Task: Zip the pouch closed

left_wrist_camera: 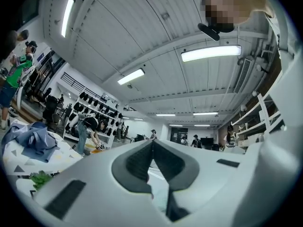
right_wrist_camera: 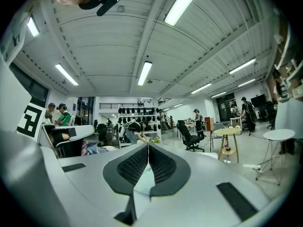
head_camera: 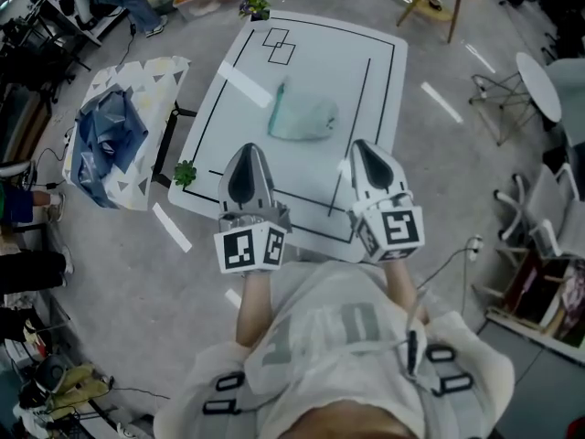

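Teal pouch left untouched on table
Left gripper is clenched on nothing; the pouch is set well ahead of both tips; right gripper is likewise clamped empty. Unless jaws are parted first, the pouch may be shoved rather than zipped.

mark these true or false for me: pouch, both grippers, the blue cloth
1. The pouch lies on the white table, apart from the left gripper and the right gripper. True.
2. The left gripper is shut on the pouch. False: its jaws are together with nothing between them.
3. The right gripper is shut and empty. True.
4. The blue cloth lies on the white table beside the pouch. False: it lies on a separate patterned side table to the left.
5. The pouch is bright red. False: it is pale green.
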